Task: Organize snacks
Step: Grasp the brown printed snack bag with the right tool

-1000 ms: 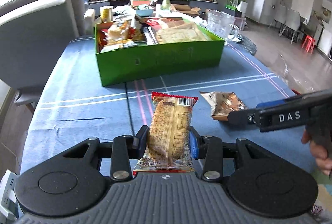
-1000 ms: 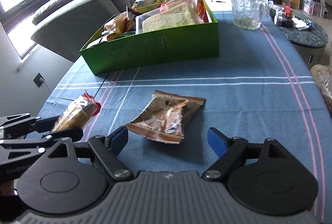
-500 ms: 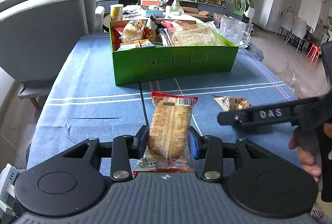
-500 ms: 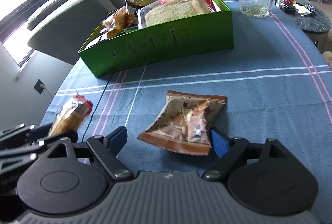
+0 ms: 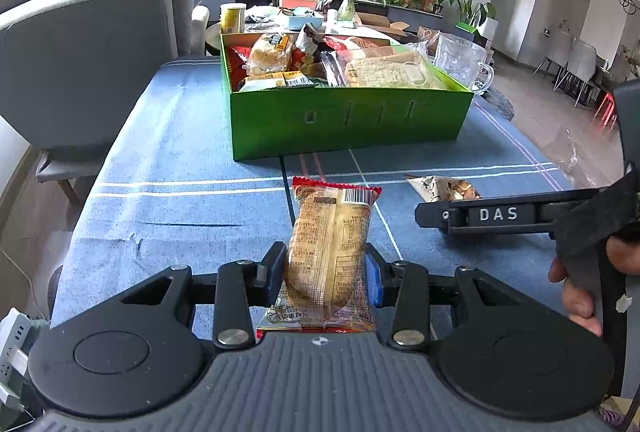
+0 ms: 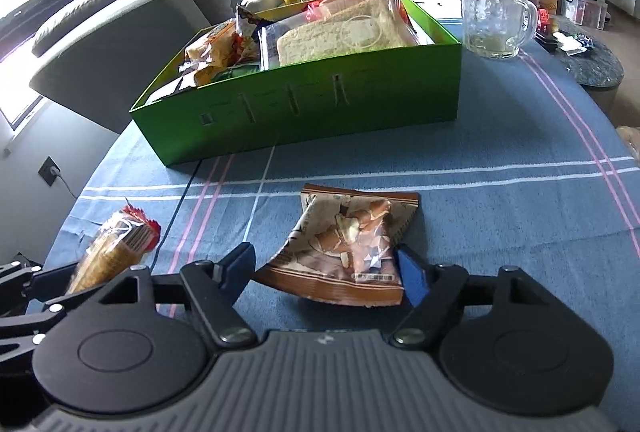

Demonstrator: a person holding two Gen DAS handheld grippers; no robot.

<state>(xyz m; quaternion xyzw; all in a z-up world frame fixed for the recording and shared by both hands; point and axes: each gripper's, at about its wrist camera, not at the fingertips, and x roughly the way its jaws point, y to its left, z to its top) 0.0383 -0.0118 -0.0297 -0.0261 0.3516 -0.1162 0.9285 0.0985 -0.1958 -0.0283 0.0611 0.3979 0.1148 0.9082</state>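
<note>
Snack packet [image 5: 328,252] sits pinched in the left gripper [image 5: 326,272]; the right gripper [image 6: 326,266] stands spread around a brown pouch [image 6: 348,244].

The brown snack bag [image 5: 444,187] is partly hidden behind the right gripper [image 5: 424,213].

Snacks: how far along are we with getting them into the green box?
Done: the green box already holds several packets. In hand: the left gripper is shut on a bread packet. The right gripper stands open around the brown snack bag on the tablecloth. Left: box both.
</note>
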